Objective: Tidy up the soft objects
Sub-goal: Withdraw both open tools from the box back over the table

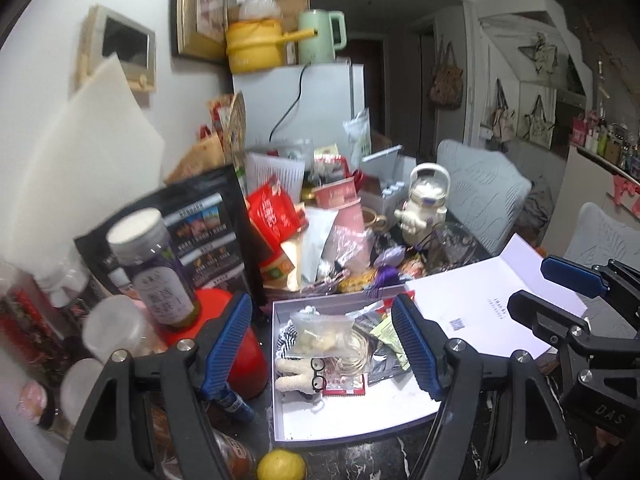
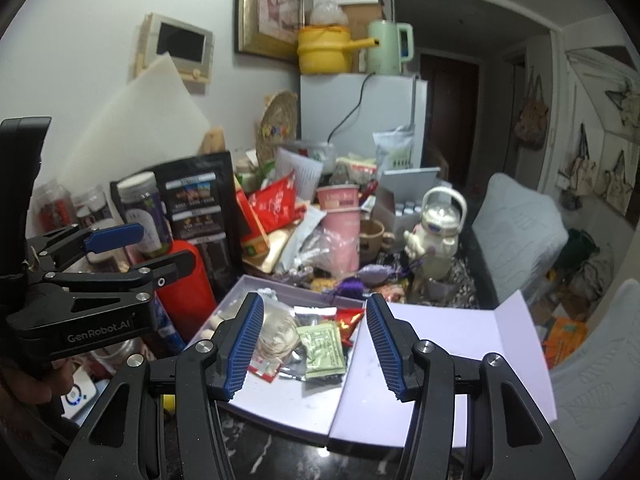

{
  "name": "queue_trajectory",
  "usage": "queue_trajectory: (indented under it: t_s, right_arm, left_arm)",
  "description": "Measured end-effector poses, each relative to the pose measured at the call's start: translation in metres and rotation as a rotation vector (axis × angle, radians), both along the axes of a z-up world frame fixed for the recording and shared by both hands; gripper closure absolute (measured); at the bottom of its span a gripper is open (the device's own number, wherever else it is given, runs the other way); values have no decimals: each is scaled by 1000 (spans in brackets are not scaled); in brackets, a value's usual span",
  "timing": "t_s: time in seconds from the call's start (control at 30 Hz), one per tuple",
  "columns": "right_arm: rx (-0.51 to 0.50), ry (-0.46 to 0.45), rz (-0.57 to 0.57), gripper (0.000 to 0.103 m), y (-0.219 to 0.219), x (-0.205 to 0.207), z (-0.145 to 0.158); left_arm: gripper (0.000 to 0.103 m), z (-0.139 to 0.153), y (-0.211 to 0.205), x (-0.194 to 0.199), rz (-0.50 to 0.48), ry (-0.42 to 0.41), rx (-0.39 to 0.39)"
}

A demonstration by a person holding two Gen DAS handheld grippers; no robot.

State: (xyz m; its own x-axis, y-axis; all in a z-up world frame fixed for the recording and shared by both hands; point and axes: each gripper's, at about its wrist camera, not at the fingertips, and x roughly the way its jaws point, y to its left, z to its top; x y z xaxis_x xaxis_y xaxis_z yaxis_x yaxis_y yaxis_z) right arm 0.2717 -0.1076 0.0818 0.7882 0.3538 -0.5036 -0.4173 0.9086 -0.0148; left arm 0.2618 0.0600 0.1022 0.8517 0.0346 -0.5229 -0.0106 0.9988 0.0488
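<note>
An open lavender box (image 1: 280, 420) (image 2: 280, 408) lies on the dark marble table. It holds a beige plush doll with black glasses (image 1: 298, 374), a clear zip bag of pale pieces (image 1: 320, 334), a coil of cream cord (image 2: 278, 332), a green sachet (image 2: 322, 346) and a red snack packet (image 2: 348, 320). My left gripper (image 1: 324, 350) is open and empty, just above the box. My right gripper (image 2: 314, 350) is open and empty over the box's right part. The box lid (image 2: 440, 344) lies open to the right.
A heap of snack bags, a pink cup (image 2: 340, 224), a white astronaut figure (image 2: 438, 228), a black standing pouch (image 1: 208, 240), jars and a red bottle (image 2: 188, 292) crowd the table behind and left of the box. A lemon (image 1: 280, 466) lies in front. Grey chairs (image 2: 516, 232) stand to the right.
</note>
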Motion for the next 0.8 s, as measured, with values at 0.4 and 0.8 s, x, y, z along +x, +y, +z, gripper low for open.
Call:
queue_trajectory:
  t_s: [0.4, 0.8]
  right_arm:
    - [33, -125, -41, 26, -17, -60, 26]
    - [54, -152, -92, 17, -32, -107, 20]
  left_arm:
    - [31, 25, -7, -67, -35, -111, -2]
    - [30, 21, -13, -108, -79, -145, -13]
